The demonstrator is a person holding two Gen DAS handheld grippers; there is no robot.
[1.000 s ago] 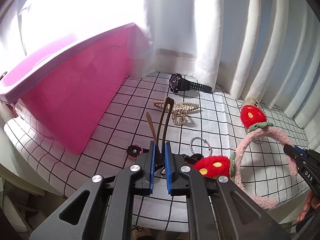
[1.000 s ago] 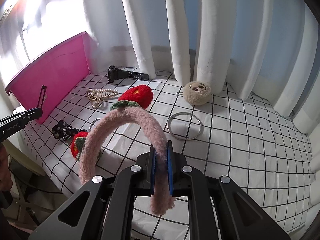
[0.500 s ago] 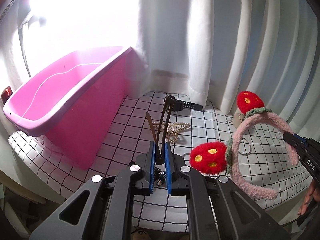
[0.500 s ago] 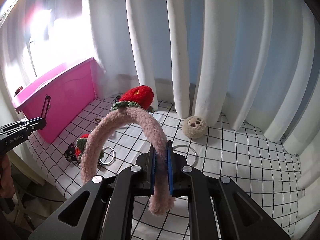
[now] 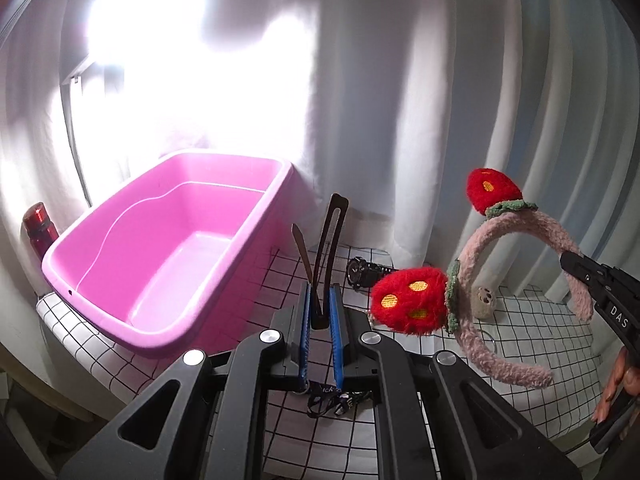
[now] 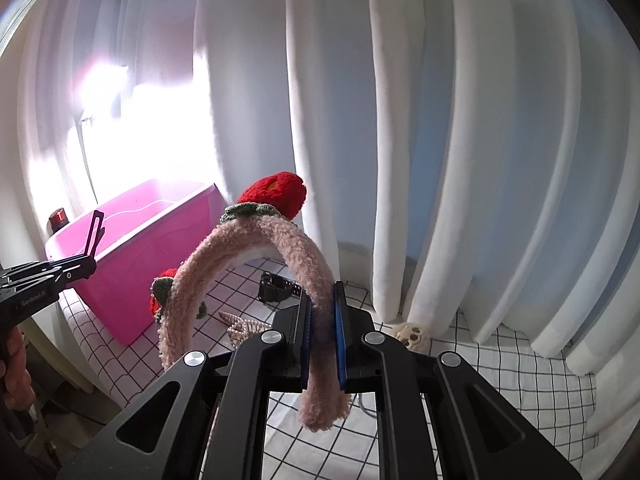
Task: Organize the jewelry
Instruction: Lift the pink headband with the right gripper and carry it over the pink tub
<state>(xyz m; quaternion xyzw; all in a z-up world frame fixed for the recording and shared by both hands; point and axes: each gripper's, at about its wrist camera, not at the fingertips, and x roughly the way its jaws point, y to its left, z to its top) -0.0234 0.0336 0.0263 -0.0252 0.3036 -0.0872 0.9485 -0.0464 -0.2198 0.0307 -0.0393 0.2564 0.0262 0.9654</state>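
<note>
White curtains [image 6: 440, 160] fill the back of both views, with bright light burning through at the left. Below them lies the table under its black-grid white cloth [image 5: 520, 392]; more curtain and less cloth shows than a second ago. The pink tub [image 5: 160, 264] stands at the table's left end, and the left wrist view now looks down into its bare inside, where a second ago only its outer wall showed. A red bottle [image 5: 39, 229], not seen earlier, stands just behind the tub's far left corner.

The fuzzy pink headband [image 6: 288, 264] with two red strawberry ears is off the cloth, higher against the curtains than a second ago. The right gripper [image 6: 322, 338] is clamped tight on the band near one end, as it was in both earlier frames. The left gripper [image 5: 320, 320] is likewise closed on a dark brown hair clip [image 5: 330, 248], gripped at its lower end with its prongs standing upright, just right of the tub's near corner in the left view; that grip is unchanged too.

Left lying on the cloth are a black watch [image 5: 362, 271] near the curtain hem, a pearl claw clip [image 6: 240, 326], a small round plush face [image 6: 414, 336], and a black strap [image 5: 332, 394] under the left gripper's frame
</note>
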